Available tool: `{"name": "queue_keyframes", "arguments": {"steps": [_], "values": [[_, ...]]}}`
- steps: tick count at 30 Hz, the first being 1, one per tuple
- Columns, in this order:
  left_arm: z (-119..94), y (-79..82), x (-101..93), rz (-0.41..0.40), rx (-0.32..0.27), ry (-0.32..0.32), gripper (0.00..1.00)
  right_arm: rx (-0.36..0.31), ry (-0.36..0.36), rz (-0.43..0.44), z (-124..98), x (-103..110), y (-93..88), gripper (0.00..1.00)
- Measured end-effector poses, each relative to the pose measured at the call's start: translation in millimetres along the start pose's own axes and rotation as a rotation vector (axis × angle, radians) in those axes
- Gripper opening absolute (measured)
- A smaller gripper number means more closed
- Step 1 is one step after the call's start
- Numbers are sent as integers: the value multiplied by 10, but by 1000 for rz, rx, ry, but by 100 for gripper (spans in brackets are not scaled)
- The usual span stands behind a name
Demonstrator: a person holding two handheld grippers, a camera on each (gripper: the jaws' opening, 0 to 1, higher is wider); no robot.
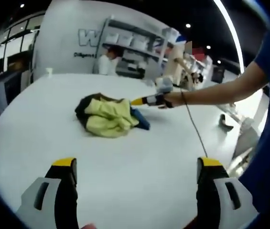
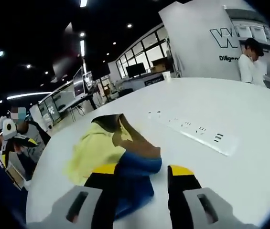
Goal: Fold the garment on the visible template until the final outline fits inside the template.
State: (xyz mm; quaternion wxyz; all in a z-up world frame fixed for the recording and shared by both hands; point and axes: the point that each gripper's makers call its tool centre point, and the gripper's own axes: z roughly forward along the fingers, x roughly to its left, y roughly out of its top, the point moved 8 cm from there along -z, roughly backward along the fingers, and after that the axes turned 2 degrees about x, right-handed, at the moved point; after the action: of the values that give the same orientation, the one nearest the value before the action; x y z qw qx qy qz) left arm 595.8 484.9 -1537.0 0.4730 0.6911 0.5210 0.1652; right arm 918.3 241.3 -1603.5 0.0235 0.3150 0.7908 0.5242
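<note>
White table (image 1: 139,181), crumpled garment (image 1: 108,117) no clear axis, left tongs (image 1: 137,167) agape empty, right tongs (image 2: 139,171) open.

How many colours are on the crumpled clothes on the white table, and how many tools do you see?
Yellow-green patches on the garment: 1
Blue patches: 1
Dark patches: 1
Colours total: 3
Tools: 2, the left tool open over the table, the right tool open at the garment's blue edge.
Total counted: 5
</note>
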Motion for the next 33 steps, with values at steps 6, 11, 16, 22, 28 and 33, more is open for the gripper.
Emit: {"name": "queue_keyframes", "arguments": {"steps": [6,11,16,22,28,33], "values": [[0,-14,23,-4,12,10,99,46,43,6,240,-126,30,37],[-16,-11,19,-7,11,13,99,64,62,9,326,-188,21,34],[-22,-31,16,-7,23,10,99,96,77,36,342,-141,2,25],[-28,-21,23,-7,23,11,99,101,124,46,297,-50,30,11],[-36,-25,1,-16,12,8,99,10,184,65,148,-27,278,5],[-28,-36,-3,-15,11,3,99,65,218,12,178,44,314,3]]}}
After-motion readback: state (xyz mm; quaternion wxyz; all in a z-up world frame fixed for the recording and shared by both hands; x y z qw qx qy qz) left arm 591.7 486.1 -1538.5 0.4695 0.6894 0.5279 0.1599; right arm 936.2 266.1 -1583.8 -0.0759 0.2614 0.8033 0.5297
